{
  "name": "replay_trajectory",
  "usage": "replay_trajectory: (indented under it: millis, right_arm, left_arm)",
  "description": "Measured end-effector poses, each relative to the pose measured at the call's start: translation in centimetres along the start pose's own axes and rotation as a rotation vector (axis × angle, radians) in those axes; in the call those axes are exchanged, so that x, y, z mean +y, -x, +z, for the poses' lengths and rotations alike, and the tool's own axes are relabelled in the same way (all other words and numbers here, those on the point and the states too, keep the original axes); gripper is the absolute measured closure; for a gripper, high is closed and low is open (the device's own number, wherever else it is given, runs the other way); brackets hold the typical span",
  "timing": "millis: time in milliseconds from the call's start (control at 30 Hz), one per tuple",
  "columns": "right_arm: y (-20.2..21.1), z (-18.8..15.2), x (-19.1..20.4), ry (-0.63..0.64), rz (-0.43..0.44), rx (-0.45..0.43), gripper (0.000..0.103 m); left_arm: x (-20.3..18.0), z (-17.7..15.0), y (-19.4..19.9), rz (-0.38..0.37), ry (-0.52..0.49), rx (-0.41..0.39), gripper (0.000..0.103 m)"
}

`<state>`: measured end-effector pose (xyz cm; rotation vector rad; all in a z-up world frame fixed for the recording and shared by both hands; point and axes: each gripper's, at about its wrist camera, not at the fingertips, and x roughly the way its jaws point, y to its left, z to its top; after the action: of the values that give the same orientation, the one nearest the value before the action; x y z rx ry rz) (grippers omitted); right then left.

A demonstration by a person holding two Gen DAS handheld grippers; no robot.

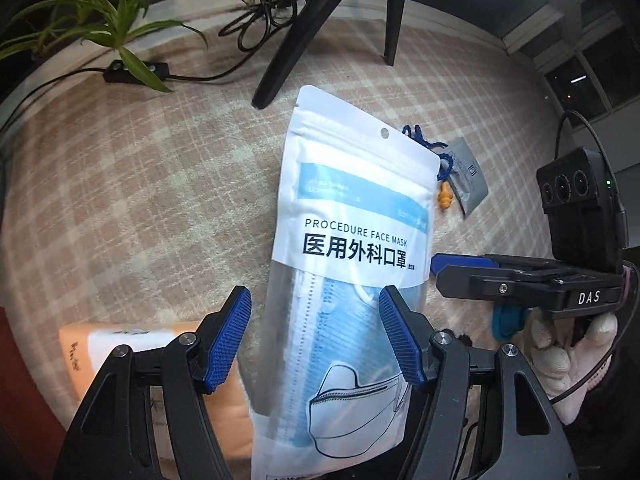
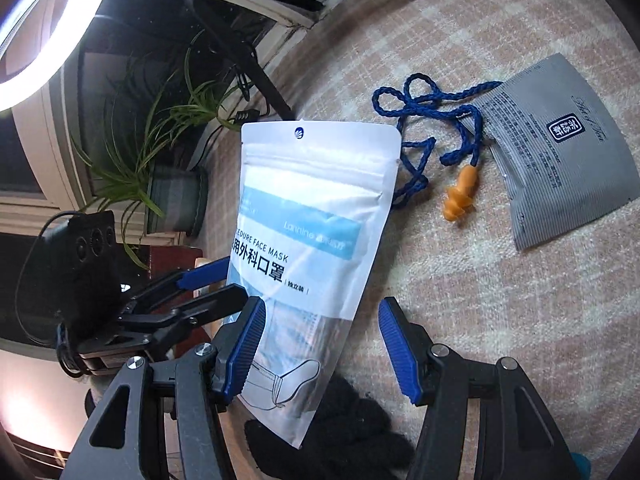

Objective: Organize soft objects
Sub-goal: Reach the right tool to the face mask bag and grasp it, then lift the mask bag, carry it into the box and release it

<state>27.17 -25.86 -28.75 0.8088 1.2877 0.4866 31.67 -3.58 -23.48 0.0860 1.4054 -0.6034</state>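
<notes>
A white face mask pouch (image 1: 352, 208) with blue masks inside lies lengthwise on the checked cloth (image 1: 140, 200). My left gripper (image 1: 314, 294) hangs over its lower half, open. The right pad overlaps the pouch's edge, and cloth shows between the left pad and the pouch. My right gripper (image 2: 323, 304) is open too. Its left pad covers the edge of the pouch (image 2: 312, 208) and its right pad stands well apart. From the left wrist view the right gripper (image 1: 438, 268) reaches in at the pouch's right side, held by a gloved hand (image 1: 560, 352).
A blue cord with an orange earplug (image 2: 460, 200) and a grey sachet (image 2: 560, 152) lie right of the pouch. A black fuzzy thing (image 2: 352, 432) sits under its near end, and an orange tissue packet (image 1: 120, 344) lies to the left. Tripod legs (image 1: 304, 32), a cable and a plant (image 1: 100, 12) line the far edge.
</notes>
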Motion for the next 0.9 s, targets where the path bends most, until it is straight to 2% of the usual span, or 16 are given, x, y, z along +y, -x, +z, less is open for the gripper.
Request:
replay_trajectory:
  millis: [200, 667, 900]
  right_arm:
    - [-0.4, 0.3, -0.2, -0.004, 0.015, 0.008, 0.048]
    - [-2.1, 0.0, 0.9, 0.011, 0.035, 0.035, 0.047]
    - [-2.4, 0.0, 1.2, 0.014, 0.028, 0.044, 0.051]
  left_arm:
    - [-0.2, 0.1, -0.5, -0.027, 0.003, 0.006, 0.037]
    - [-1.4, -1.8, -2.0, -0.068, 0.007, 0.041, 0.036]
    - [-1.7, -2.9, -2.0, -0.082, 0.048, 0.051, 0.036]
